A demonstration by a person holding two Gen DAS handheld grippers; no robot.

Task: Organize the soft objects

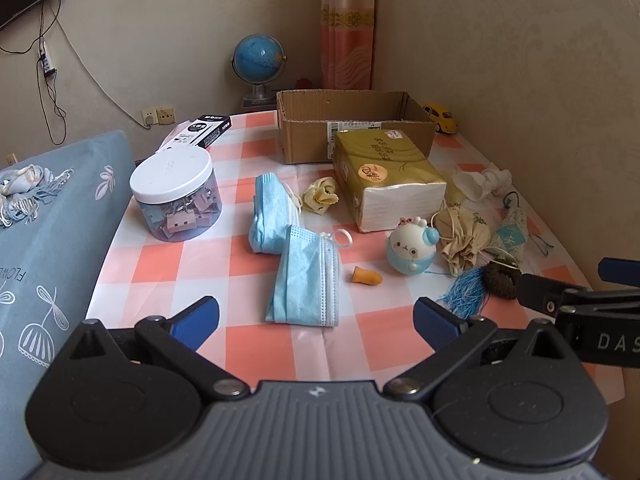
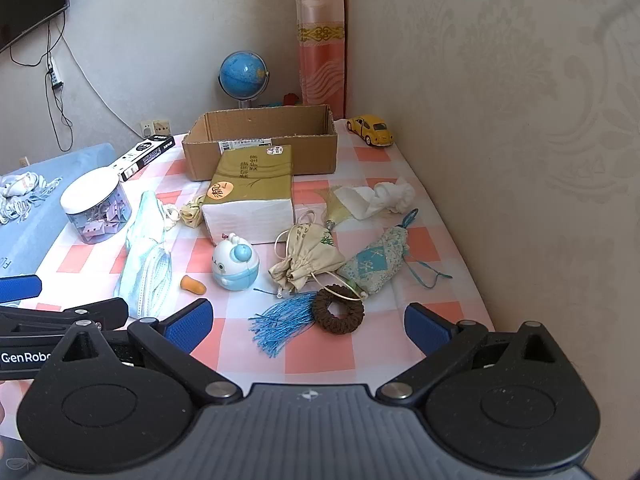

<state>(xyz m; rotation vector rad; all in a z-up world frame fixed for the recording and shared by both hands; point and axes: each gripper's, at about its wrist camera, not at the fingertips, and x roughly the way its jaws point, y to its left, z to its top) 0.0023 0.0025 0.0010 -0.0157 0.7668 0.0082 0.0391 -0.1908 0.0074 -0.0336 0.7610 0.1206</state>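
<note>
Blue face masks (image 1: 304, 276) lay on the checked worktop (image 1: 256, 352) just ahead of the left hand-held gripper (image 1: 316, 320); brown hair tie (image 2: 338, 310) before the right hand-held gripper (image 2: 308, 322). Both gaped wide, empty.

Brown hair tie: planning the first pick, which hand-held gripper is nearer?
Right. The right hand-held gripper hovers open just before the brown hair tie; the left hand-held gripper faces the masks.

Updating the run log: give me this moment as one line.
left gripper: open, empty, above face masks | right gripper: open, empty, near brown hair tie | cardboard box: nothing visible inside
</note>
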